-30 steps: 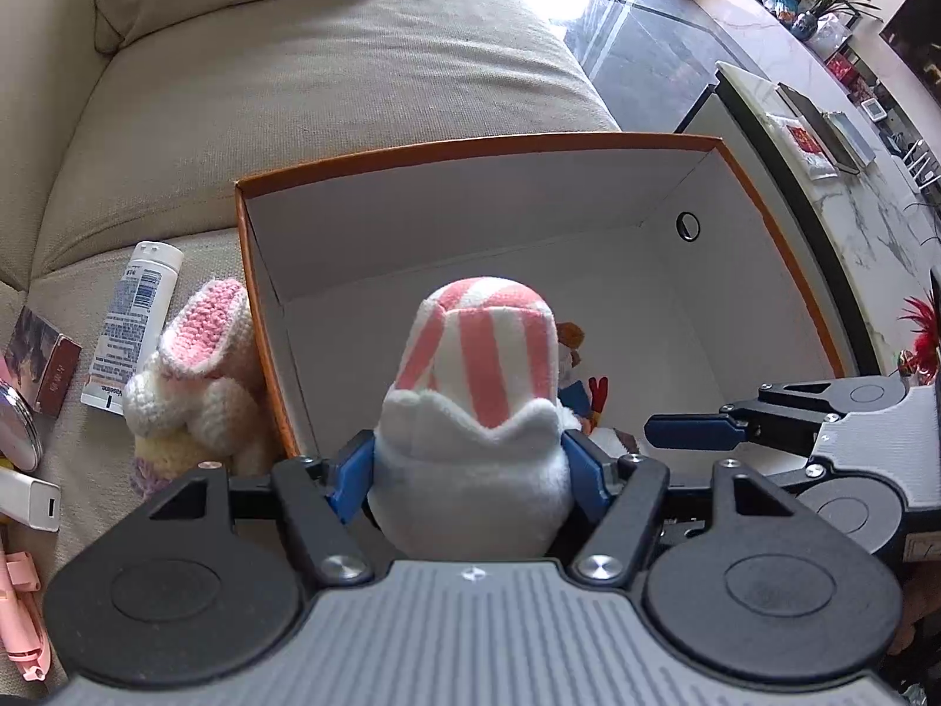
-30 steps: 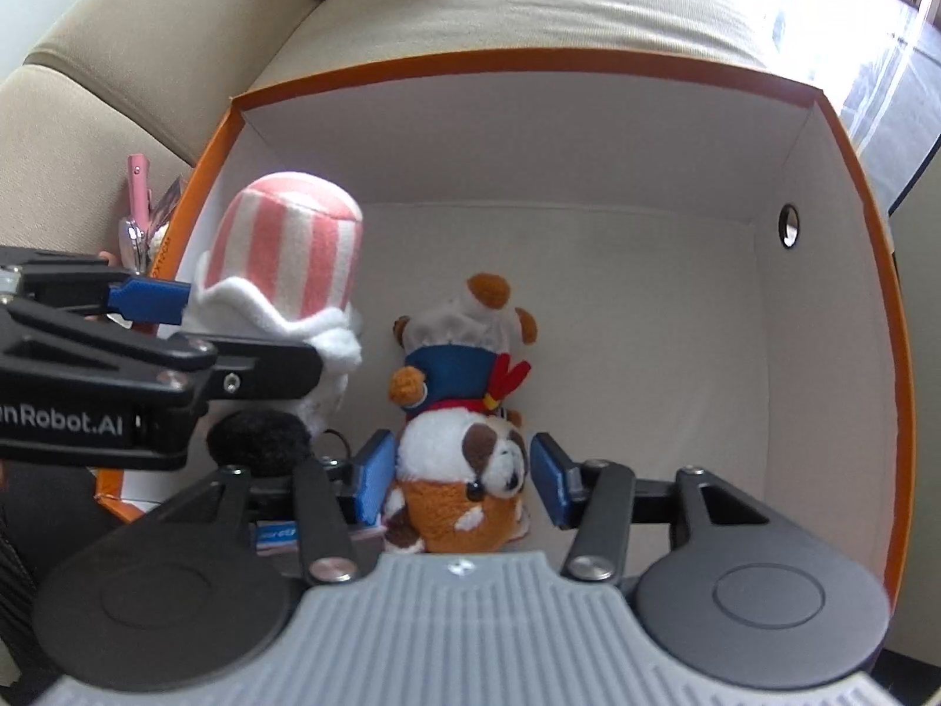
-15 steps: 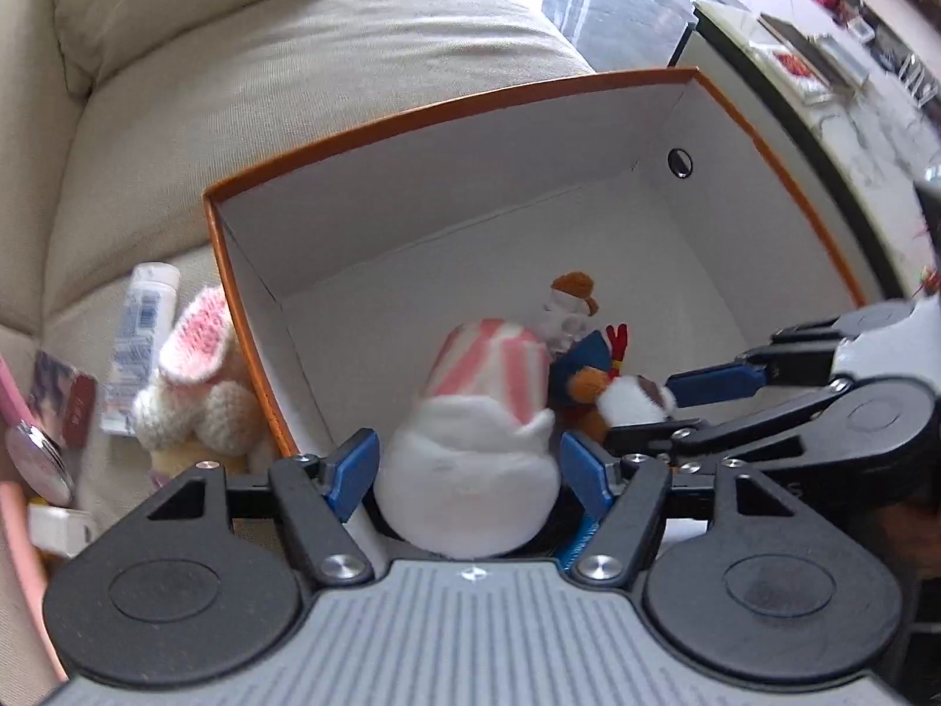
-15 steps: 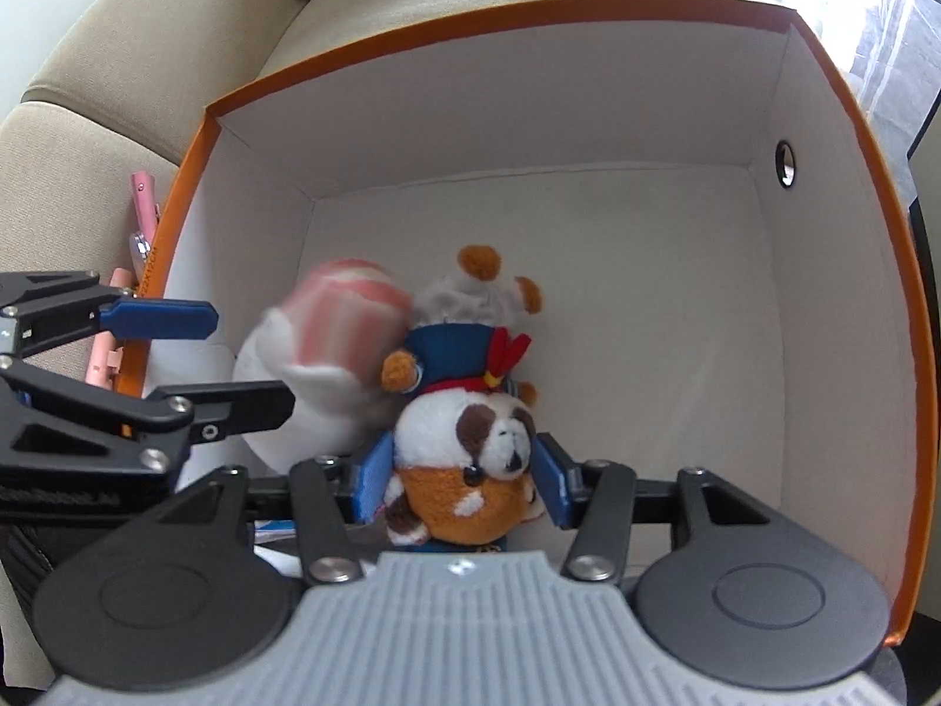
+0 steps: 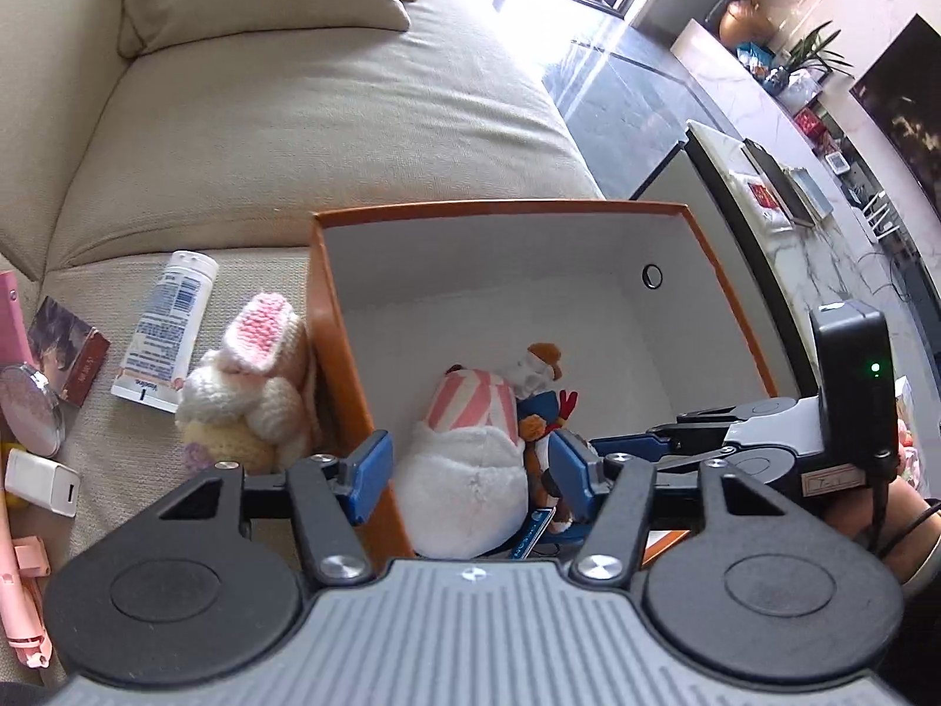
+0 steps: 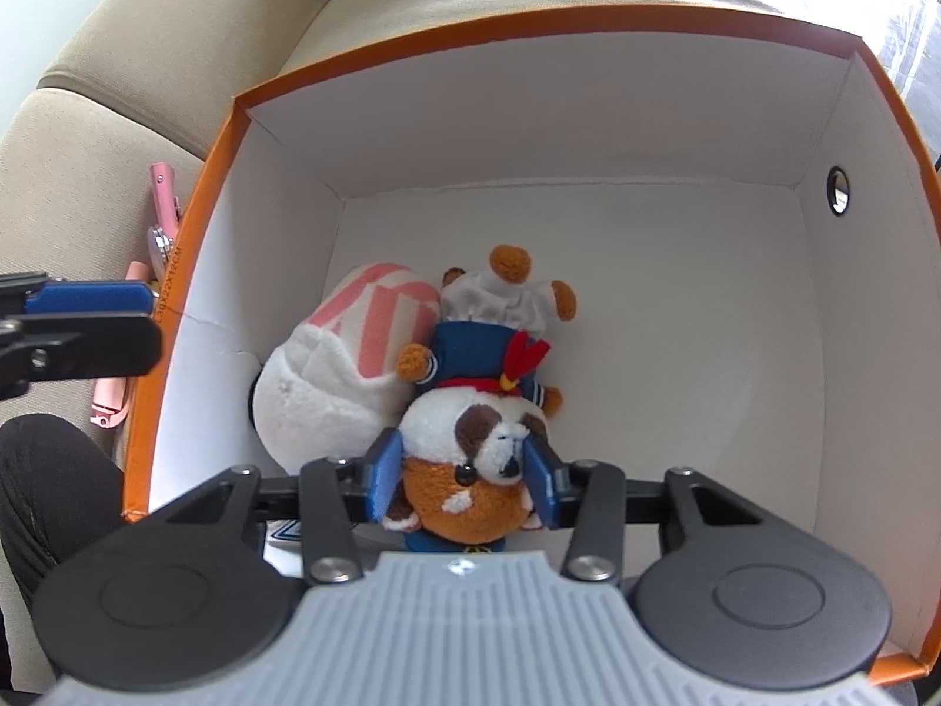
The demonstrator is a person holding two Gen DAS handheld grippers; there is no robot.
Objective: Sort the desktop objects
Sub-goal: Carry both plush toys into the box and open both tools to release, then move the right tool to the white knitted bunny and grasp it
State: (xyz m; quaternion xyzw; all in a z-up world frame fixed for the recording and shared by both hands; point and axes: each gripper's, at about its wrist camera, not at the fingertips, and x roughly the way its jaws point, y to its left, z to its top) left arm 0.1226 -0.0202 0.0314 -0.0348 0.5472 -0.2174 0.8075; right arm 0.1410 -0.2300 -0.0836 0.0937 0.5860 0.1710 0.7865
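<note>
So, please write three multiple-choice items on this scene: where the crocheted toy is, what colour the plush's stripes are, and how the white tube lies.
1. Where is the crocheted toy?
A) on the sofa, just outside the box
B) inside the box
C) on the marble counter

2. What colour are the stripes of the striped plush?
A) green
B) pink
C) black

3. How is the white tube placed?
A) standing upright
B) lying in the box
C) lying flat on the sofa

Answers:
1 A, it sits by the box's orange outer wall.
2 B, pink bands alternate with white.
3 C, its whole length rests on the cushion.
</note>
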